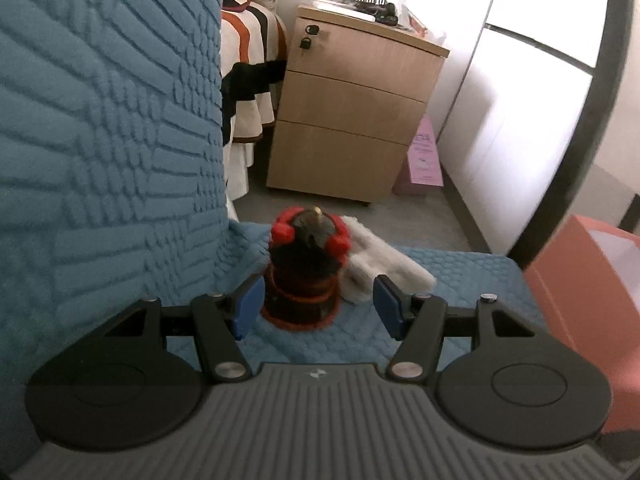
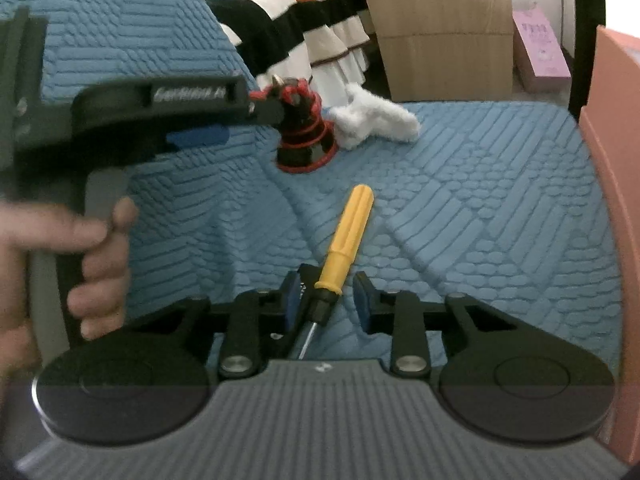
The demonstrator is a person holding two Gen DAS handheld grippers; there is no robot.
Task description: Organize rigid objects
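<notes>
A black and red figurine-like object [image 1: 304, 276] stands upright on the blue quilted sofa seat [image 1: 460, 280]. My left gripper [image 1: 318, 304] is open, its blue pads on either side of the object's base and just short of it. It also shows in the right wrist view [image 2: 302, 132], with the left gripper [image 2: 200, 120] beside it. A yellow-handled screwdriver [image 2: 344, 232] lies on the seat. My right gripper [image 2: 326, 300] is open around its black collar and shaft, not closed on it.
A white fluffy cloth [image 1: 376, 256] lies right behind the figurine. An orange box [image 1: 588, 304] stands at the seat's right edge. The sofa back [image 1: 108, 120] rises at left. A wooden drawer cabinet [image 1: 352, 120] and a pink box [image 1: 424, 156] stand on the floor beyond.
</notes>
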